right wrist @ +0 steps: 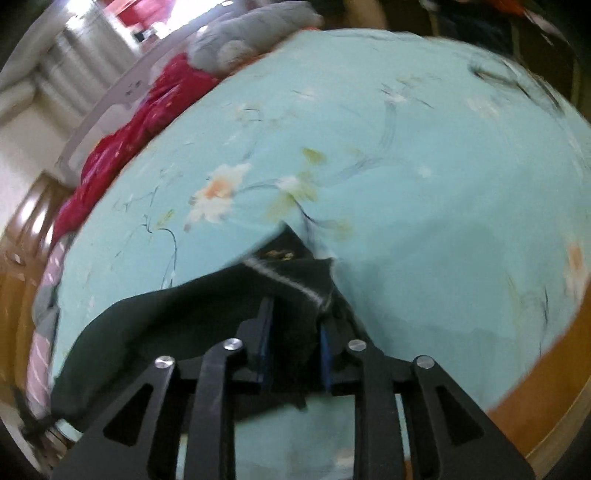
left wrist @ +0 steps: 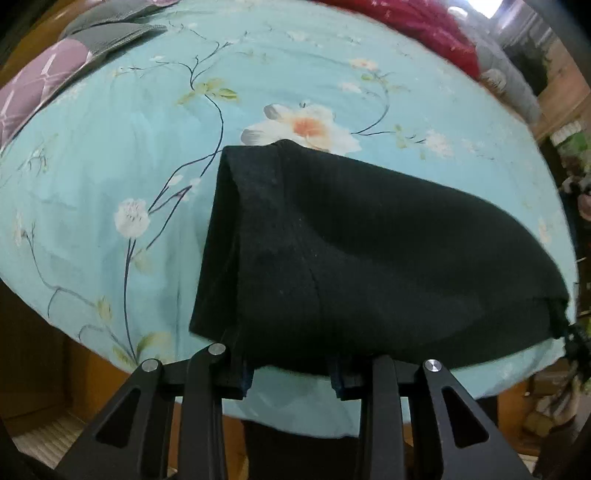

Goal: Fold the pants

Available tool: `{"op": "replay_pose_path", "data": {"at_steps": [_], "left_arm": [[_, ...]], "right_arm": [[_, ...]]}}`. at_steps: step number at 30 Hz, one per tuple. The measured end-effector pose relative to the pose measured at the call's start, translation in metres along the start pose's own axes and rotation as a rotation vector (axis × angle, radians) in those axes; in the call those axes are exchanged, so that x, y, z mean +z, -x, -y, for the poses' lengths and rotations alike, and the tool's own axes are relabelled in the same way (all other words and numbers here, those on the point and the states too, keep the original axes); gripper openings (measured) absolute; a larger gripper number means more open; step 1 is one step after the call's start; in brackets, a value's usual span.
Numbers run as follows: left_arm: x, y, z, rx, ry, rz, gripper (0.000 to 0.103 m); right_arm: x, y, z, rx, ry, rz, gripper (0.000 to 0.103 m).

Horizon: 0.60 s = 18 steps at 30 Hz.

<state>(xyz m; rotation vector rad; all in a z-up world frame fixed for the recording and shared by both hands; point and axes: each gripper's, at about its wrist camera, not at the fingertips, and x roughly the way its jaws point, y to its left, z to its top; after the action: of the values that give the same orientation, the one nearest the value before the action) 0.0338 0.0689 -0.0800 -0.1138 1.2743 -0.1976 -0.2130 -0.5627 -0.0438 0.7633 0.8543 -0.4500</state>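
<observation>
The black pants [left wrist: 362, 258] lie folded on a light blue floral bed sheet [left wrist: 110, 184], stretching from my left gripper toward the right. My left gripper [left wrist: 291, 376] stands at the near edge of the pants with its jaws apart, and the cloth drapes over the fingertips. In the right wrist view my right gripper [right wrist: 295, 350] is shut on a bunched end of the black pants [right wrist: 207, 306], near a white stitched band, held just above the sheet [right wrist: 424, 221].
A red blanket [left wrist: 417, 26] and grey cloth [left wrist: 506, 77] lie along the far side of the bed. A purple patterned pillow [left wrist: 33, 88] and grey cushions [left wrist: 118, 29] sit at the far left. Wooden floor and furniture surround the bed.
</observation>
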Motion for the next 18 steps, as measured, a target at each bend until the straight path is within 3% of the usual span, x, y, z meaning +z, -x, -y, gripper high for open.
{"op": "replay_pose_path", "data": {"at_steps": [4, 5, 6, 8, 9, 10, 12, 15, 18], "left_arm": [[-0.01, 0.038, -0.014, -0.037, 0.049, 0.036, 0.042], [-0.012, 0.048, -0.019, -0.064, 0.079, 0.054, 0.05], [-0.015, 0.056, -0.023, -0.096, 0.118, 0.071, 0.062], [-0.018, 0.063, -0.025, -0.178, 0.176, 0.099, 0.073], [-0.018, 0.062, -0.023, -0.22, 0.205, 0.101, 0.075], [-0.018, 0.058, -0.02, -0.242, 0.212, 0.096, 0.075], [-0.015, 0.043, -0.009, -0.249, 0.225, 0.063, 0.075], [-0.012, 0.016, -0.002, -0.27, 0.255, -0.006, 0.075], [-0.004, -0.01, 0.002, -0.256, 0.293, -0.035, 0.075]], "right_arm": [[-0.011, 0.027, 0.006, -0.002, -0.05, 0.007, 0.026], [-0.014, 0.036, 0.005, 0.027, -0.062, 0.011, 0.027], [-0.016, 0.041, 0.001, 0.059, -0.07, 0.009, 0.031], [-0.025, 0.045, -0.017, 0.143, -0.073, -0.007, 0.049], [-0.028, 0.041, -0.031, 0.189, -0.066, -0.02, 0.064], [-0.033, 0.035, -0.043, 0.229, -0.057, -0.039, 0.068], [-0.037, 0.012, -0.071, 0.33, -0.047, -0.107, 0.068], [-0.041, -0.029, -0.106, 0.412, -0.075, -0.198, 0.068], [-0.043, -0.062, -0.125, 0.423, -0.115, -0.248, 0.067]]}}
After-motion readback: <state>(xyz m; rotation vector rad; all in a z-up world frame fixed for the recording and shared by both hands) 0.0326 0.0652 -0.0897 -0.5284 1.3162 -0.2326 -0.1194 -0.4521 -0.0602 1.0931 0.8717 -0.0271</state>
